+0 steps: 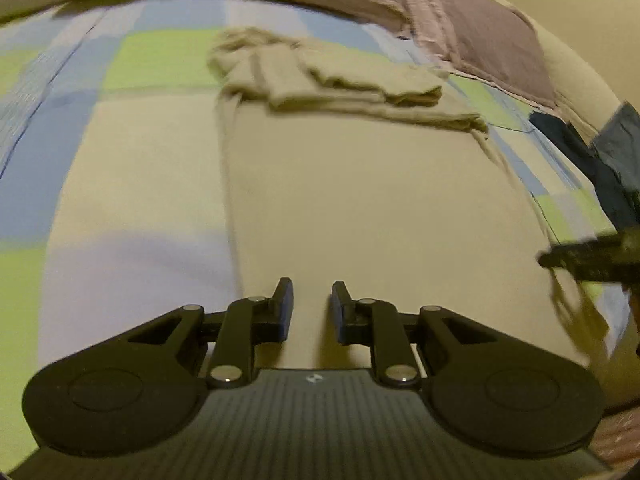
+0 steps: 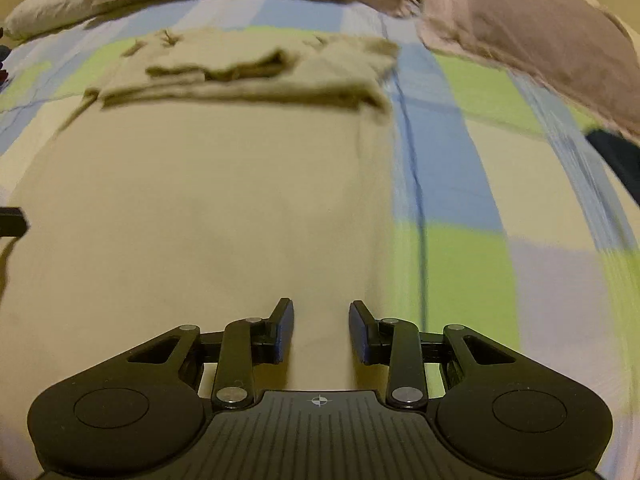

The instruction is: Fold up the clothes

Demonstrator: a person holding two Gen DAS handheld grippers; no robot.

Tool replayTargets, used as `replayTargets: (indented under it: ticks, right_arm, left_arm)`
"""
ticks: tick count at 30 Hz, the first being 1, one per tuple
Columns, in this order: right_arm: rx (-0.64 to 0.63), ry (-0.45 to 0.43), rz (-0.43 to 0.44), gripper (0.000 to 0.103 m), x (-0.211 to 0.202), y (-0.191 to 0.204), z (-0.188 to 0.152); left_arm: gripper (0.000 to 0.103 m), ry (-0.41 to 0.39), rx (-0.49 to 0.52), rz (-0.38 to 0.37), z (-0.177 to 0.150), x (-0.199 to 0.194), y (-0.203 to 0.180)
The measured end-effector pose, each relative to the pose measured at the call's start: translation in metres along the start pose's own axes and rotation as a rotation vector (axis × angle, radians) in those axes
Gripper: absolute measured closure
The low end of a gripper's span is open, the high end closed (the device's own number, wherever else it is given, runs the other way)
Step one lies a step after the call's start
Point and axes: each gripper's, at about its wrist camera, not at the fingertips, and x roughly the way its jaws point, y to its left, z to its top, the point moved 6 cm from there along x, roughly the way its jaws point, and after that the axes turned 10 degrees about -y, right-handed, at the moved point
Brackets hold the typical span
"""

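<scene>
A beige garment (image 1: pixel 360 200) lies flat on the bed, its far part folded back into a thick band (image 1: pixel 344 84). It also shows in the right wrist view (image 2: pixel 200 200), with the folded band (image 2: pixel 240 80) at the far end. My left gripper (image 1: pixel 312 308) is open and empty just above the garment's near part. My right gripper (image 2: pixel 320 330) is open and empty over the garment near its right edge. The right gripper's tip shows at the right edge of the left wrist view (image 1: pixel 592 260). The left gripper's tip shows at the left edge of the right wrist view (image 2: pixel 12 222).
The bed has a checked sheet (image 1: pixel 60 160) in blue, green and cream, also seen in the right wrist view (image 2: pixel 480 200). Mauve pillows (image 2: pixel 520 32) and bedding (image 1: pixel 480 28) lie along the far side. Dark blue cloth (image 1: pixel 600 168) lies at the right.
</scene>
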Motion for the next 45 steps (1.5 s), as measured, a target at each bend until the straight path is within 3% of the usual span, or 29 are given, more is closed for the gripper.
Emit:
replayTargets:
  ticks: [6, 10, 11, 15, 17, 21, 26, 32, 45]
  right_arm:
    - [-0.017, 0.005, 0.05, 0.07, -0.067, 0.003, -0.073]
    - [-0.003, 0.164, 0.047, 0.07, -0.093, -0.003, -0.108]
    - [0.024, 0.157, 0.059, 0.07, -0.106, -0.007, -0.11]
    - [0.085, 0.039, 0.13, 0.07, -0.173, -0.022, -0.086]
    - [0.114, -0.005, 0.154, 0.07, -0.206, -0.028, -0.067]
    - [0.18, -0.072, 0.22, 0.069, -0.263, -0.034, -0.026]
    - [0.189, -0.138, 0.283, 0.069, -0.325, -0.024, 0.006]
    - [0.165, -0.101, 0.266, 0.069, -0.35, -0.008, 0.003]
    - [0.186, -0.039, 0.209, 0.069, -0.35, 0.015, -0.006]
  left_arm:
    - [0.086, 0.019, -0.046, 0.152, -0.059, -0.063, -0.019]
    - [0.086, 0.055, -0.158, 0.284, -0.073, -0.108, -0.045]
    - [0.086, 0.053, -0.179, 0.315, -0.071, -0.123, -0.055]
    - [0.082, -0.012, -0.199, 0.35, -0.04, -0.189, -0.108]
    - [0.072, -0.042, -0.199, 0.364, -0.022, -0.218, -0.134]
    - [0.064, -0.115, -0.232, 0.375, 0.01, -0.271, -0.176]
    - [0.057, -0.135, -0.241, 0.389, 0.03, -0.313, -0.208]
    - [0.056, -0.088, -0.165, 0.448, 0.033, -0.329, -0.223]
    - [0.054, -0.007, -0.057, 0.41, 0.033, -0.327, -0.224]
